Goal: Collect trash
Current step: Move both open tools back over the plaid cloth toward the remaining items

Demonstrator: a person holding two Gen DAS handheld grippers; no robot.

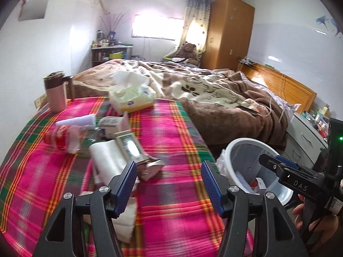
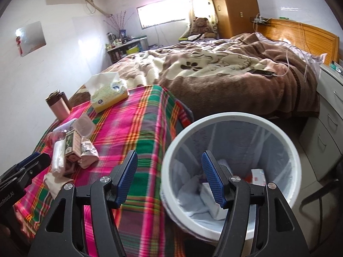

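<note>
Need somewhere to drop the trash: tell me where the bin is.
The white bin stands on the floor off the plaid table's right edge, directly beneath the open right gripper, beside the bed.

We see white walls and a bright window [image 1: 157,26] beside a wooden wardrobe [image 1: 228,33]. A bed [image 1: 214,94] under a brown blanket fills the room, its wooden headboard [image 1: 283,85] against the wall.

White letters "DAS" stand on the black body of the right claw [image 1: 278,167] in the left wrist view. Other print is too blurred to read.
</note>
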